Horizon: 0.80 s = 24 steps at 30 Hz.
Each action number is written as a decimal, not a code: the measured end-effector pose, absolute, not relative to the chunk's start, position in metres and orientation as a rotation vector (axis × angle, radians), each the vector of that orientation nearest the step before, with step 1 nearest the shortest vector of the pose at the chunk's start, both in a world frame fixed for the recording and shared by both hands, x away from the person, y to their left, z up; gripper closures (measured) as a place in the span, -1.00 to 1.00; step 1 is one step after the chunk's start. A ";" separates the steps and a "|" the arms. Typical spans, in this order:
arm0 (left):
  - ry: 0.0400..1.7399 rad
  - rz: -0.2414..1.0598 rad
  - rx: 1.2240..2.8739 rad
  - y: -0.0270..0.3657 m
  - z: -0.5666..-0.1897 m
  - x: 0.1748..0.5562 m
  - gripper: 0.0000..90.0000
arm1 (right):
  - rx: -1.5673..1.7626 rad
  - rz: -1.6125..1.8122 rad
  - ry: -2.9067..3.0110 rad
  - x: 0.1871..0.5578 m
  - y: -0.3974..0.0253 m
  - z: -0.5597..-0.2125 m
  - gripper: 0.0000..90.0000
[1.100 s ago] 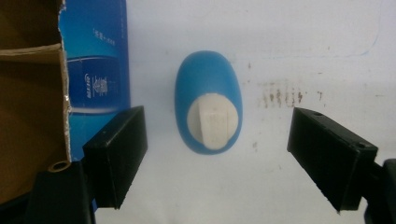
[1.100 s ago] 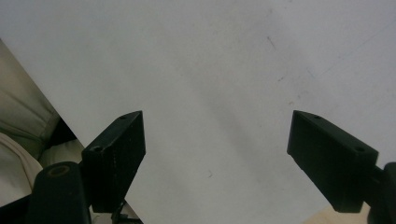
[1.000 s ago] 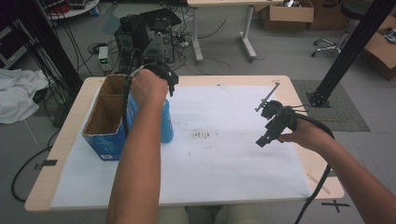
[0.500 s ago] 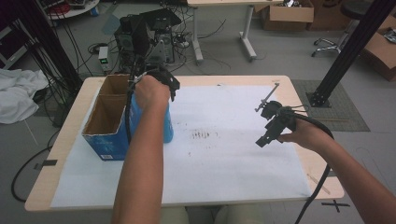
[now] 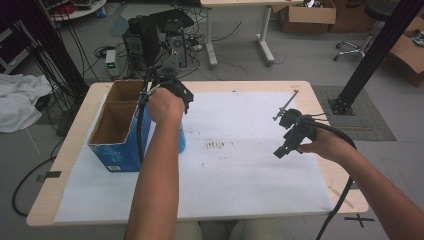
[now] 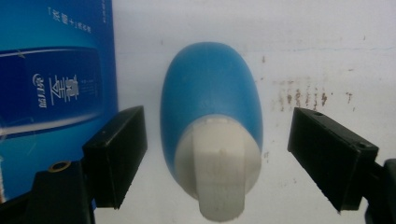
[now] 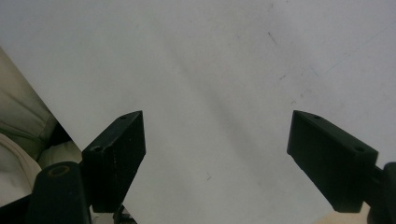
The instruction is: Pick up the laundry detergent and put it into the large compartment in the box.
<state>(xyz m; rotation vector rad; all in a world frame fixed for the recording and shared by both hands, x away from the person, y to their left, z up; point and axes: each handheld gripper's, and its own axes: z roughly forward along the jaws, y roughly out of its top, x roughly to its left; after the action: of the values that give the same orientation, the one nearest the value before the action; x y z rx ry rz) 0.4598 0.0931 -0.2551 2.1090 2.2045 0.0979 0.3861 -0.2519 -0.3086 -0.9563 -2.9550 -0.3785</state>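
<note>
A person stands at the near side of a wooden table covered with a white paper sheet, one hand-held gripper in each hand. The left hand-held gripper hangs over a blue bottle with a pale cap, seen from above in the left gripper view; its two black jaws are spread wide, one on either side of the bottle, with white paper showing between each jaw and the bottle, so nothing is gripped. The bottle stands upright on the paper just to the right of an open blue cardboard box, which sits at the left part of the table; in the high view the person's left hand covers most of the bottle. A patch of dark smudges marks the paper to the right of the bottle. The right hand-held gripper is held above bare paper at the right side of the table, well apart from the bottle, its jaws also spread wide and holding nothing.
</note>
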 end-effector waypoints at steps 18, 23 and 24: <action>2.265 0.083 2.080 0.093 -0.278 0.465 -0.55 | -0.957 -0.393 -2.943 0.389 -0.256 -0.314 -0.56; 2.268 0.082 2.085 0.092 -0.281 0.465 -0.55 | -0.955 -0.387 -2.941 0.389 -0.257 -0.317 -0.56; 2.275 0.082 2.071 0.092 -0.283 0.465 -0.55 | -0.952 -0.393 -2.940 0.390 -0.258 -0.317 -0.56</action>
<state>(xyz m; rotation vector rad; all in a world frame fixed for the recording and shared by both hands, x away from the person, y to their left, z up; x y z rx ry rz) 0.4653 0.0919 -0.2826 2.0713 2.2746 0.0822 0.3897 -0.2577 -0.3174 -0.9522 -2.9397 -0.3926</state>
